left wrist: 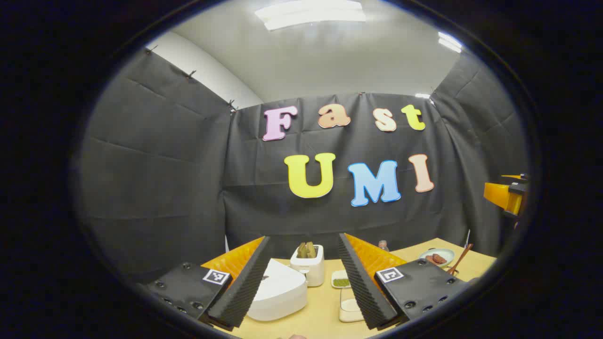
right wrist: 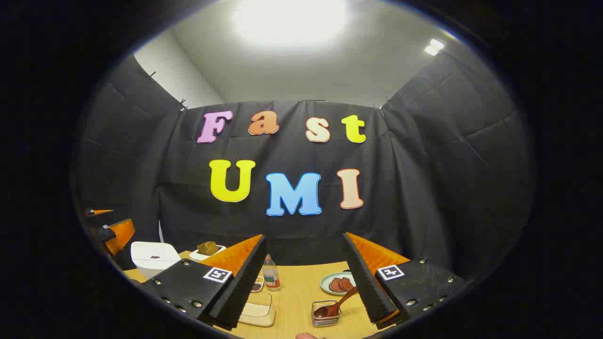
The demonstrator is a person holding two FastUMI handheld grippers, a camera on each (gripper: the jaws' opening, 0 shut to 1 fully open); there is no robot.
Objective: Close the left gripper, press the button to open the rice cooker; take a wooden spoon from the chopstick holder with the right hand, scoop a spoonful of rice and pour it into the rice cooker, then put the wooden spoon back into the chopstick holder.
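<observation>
Nothing started yet: both grippers hang open above the table.

Largest first, the white rice cooker (left wrist: 278,292) sits near left beneath the left gripper (left wrist: 304,278), whose fingers should close before pressing. The wooden spoon (right wrist: 337,306) leans in its wire holder (right wrist: 326,314) by the right gripper (right wrist: 306,278).
</observation>
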